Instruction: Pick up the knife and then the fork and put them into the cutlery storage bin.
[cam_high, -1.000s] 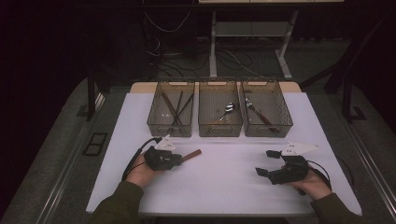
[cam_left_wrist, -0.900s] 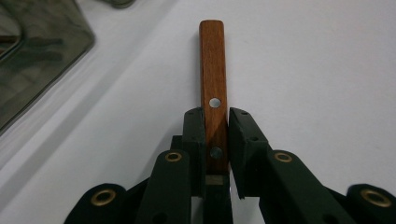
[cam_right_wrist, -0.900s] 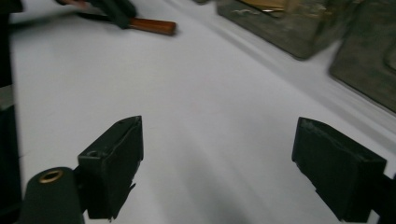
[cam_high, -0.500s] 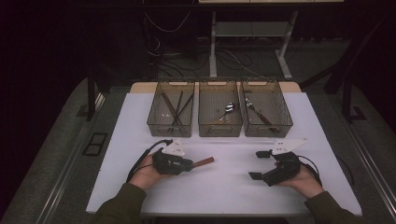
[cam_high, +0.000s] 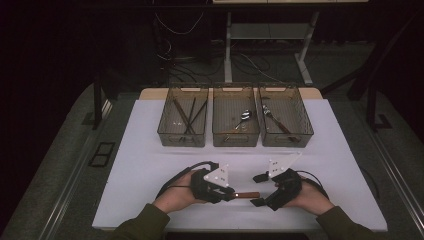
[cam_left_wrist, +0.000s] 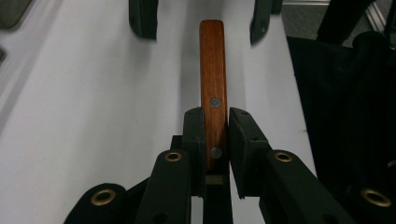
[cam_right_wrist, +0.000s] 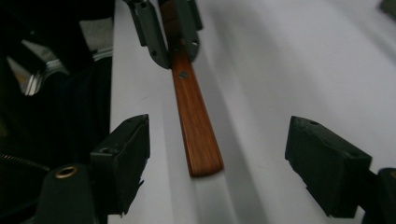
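Both hands have drawn in toward the middle of the white table (cam_high: 150, 150) since half a second ago, and the right gripper (cam_high: 257, 189) now faces the left gripper (cam_high: 231, 195) at close range. The left one's black jaws are closed flat on a wooden handle (cam_left_wrist: 213, 84), a slim, smooth, reddish-brown strip with a rounded end and two round metal rivets. Whatever blade or head it carries is hidden behind the jaws. From the right gripper view, the handle's free end (cam_right_wrist: 198, 130) points out between the right gripper's blocky, matte black jaws, which stand wide apart with nothing in them and no contact with the wood.

At the table's far side sit three clear, smoky plastic bins in a row. The left bin (cam_high: 165, 132) holds dark thin sticks, the middle bin (cam_high: 235, 135) a shiny spoon, the right bin (cam_high: 300, 131) more utensils, too small to make out.
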